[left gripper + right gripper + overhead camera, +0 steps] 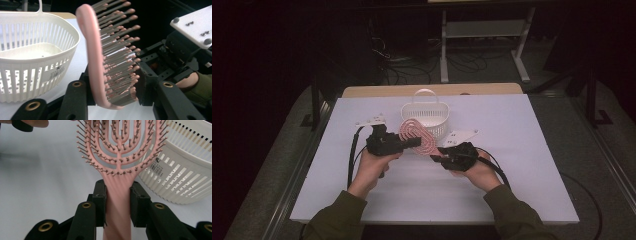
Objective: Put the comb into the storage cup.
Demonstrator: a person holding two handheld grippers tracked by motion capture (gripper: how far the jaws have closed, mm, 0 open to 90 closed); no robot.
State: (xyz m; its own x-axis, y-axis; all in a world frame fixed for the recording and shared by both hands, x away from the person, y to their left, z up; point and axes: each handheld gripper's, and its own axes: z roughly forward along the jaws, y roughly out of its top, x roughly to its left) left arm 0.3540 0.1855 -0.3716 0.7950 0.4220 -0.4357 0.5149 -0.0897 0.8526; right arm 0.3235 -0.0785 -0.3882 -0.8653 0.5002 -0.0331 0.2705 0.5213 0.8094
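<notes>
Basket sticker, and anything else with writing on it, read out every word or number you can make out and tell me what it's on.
Sticker on the white basket, right gripper view: small print and a barcode, too blurred to read.
Same sticker in the left gripper view: barcode lines, nothing legible.
Pink brush: no writing visible.

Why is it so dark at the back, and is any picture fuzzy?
High view: the room behind is nearly black, and light falls on the white table, so the pink hairbrush looks small and soft. Left gripper view: the brush bristles are sharp, the white basket glows bright. Right gripper view: clear, with a soft grey shadow at left.
</notes>
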